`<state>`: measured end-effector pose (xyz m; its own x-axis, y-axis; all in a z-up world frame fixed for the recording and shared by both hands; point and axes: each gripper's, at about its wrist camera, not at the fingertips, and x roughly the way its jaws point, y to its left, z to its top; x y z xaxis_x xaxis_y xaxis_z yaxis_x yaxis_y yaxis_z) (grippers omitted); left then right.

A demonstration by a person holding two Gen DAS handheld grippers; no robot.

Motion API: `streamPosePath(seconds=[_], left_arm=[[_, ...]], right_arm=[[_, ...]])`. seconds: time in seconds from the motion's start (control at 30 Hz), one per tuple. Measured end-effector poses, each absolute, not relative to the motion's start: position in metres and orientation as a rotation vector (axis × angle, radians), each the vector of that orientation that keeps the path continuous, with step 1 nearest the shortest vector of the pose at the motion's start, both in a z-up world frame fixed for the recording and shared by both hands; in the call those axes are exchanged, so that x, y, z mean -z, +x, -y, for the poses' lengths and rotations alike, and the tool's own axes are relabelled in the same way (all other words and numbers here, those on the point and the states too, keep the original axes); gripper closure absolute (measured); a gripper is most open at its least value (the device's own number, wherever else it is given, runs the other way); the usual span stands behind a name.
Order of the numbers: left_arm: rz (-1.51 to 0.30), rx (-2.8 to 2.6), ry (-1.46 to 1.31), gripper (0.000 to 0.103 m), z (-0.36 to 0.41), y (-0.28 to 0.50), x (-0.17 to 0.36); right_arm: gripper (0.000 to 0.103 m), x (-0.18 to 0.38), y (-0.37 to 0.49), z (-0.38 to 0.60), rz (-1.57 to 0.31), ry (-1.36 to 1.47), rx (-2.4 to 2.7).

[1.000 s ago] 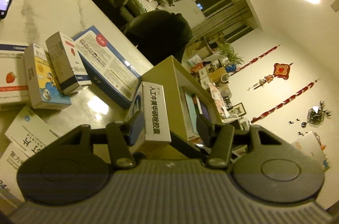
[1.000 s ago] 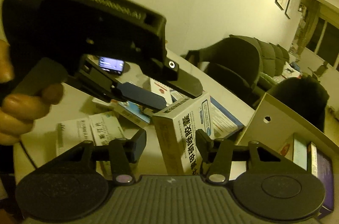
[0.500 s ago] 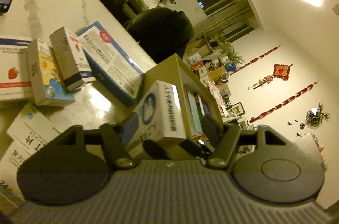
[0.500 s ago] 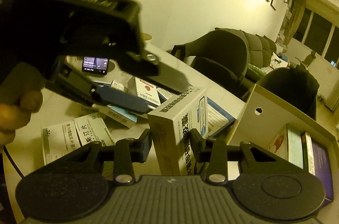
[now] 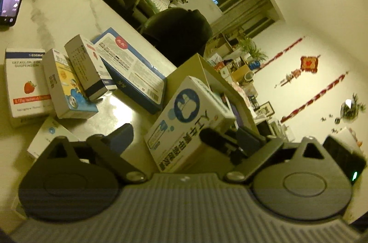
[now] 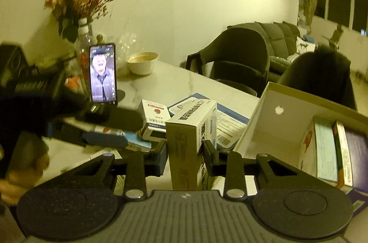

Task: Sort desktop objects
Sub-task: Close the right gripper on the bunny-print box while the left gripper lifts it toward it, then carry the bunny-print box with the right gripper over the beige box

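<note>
A white medicine box [image 6: 191, 139] with a blue logo [image 5: 186, 109] hangs tilted above the table, beside an open cardboard box [image 6: 276, 128] that has several packs standing in it. My right gripper [image 6: 185, 154] has its jaws closing, and both pads press on the box's sides. My left gripper [image 5: 187, 136] has its jaws opening wide around the same box; its fingers [image 5: 124, 134] stand clear of it. In the right wrist view the left gripper [image 6: 103, 139] shows blurred at the left, in a hand.
Loose medicine boxes lie on the marble table [image 5: 57, 13]: a strawberry box [image 5: 25, 86], a yellow cartoon box [image 5: 66, 91], a grey box [image 5: 85, 68] and a flat blue box [image 5: 131, 68]. A phone [image 6: 102, 73], a bowl [image 6: 142, 62] and a flower vase [image 6: 80, 13] stand behind. Dark chairs [image 6: 239, 59] line the far edge.
The left gripper's jaws spread and let go of the white box. The right gripper's jaws closed onto it, and the box tipped over to the right in the left wrist view.
</note>
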<state>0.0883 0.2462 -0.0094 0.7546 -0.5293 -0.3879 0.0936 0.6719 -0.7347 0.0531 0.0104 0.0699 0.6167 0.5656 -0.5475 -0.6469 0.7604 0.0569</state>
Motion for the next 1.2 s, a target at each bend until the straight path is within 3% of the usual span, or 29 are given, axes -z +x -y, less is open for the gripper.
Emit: streamPosePath(seconds=[1.2], left_arm=[[-0.629, 0.473, -0.684, 0.001, -0.215, 0.084, -0.001]], right_arm=[[0.069, -0.138, 0.103, 0.119, -0.569, 0.47, -0.783]])
